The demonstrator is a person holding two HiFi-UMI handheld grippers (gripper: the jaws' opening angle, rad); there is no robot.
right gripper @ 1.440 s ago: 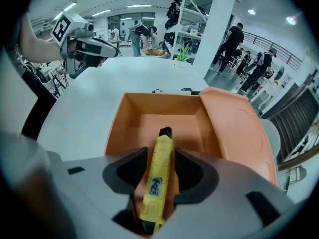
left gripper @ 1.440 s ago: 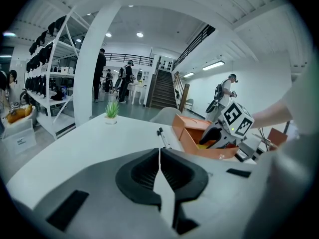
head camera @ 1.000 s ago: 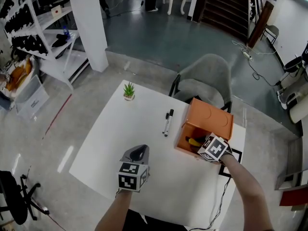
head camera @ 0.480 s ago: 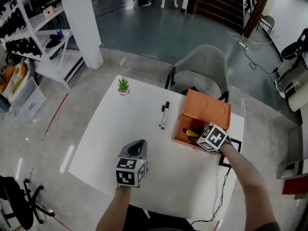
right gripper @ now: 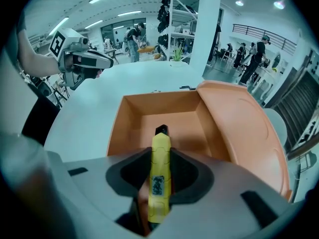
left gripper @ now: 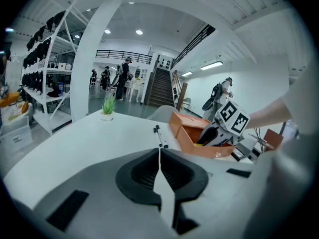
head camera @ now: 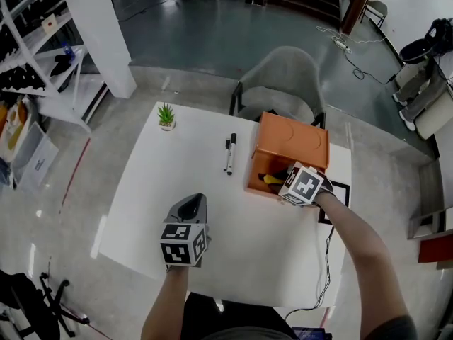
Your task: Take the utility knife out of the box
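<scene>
The orange box point(head camera: 291, 146) stands open on the white table point(head camera: 177, 183), its lid tipped back. My right gripper point(head camera: 284, 183) points steeply down into it. In the right gripper view its jaws point(right gripper: 160, 156) are closing on a yellow utility knife point(right gripper: 160, 178), and both pads touch the knife's sides; the black tip sticks out over the box floor point(right gripper: 167, 121). A bit of yellow knife point(head camera: 272, 178) shows in the head view. My left gripper point(head camera: 192, 205) hovers over the table's near left, shut and empty, as its own view shows point(left gripper: 159, 151).
Two black markers point(head camera: 229, 153) lie left of the box. A small potted plant point(head camera: 166, 115) sits at the far left corner. A grey chair point(head camera: 279, 83) stands behind the table. A black-edged card point(head camera: 334, 202) and a cable lie at the right edge.
The head camera has shifted, so the table sits a little higher and further left in view. Neither gripper has visibly moved relative to the box or table.
</scene>
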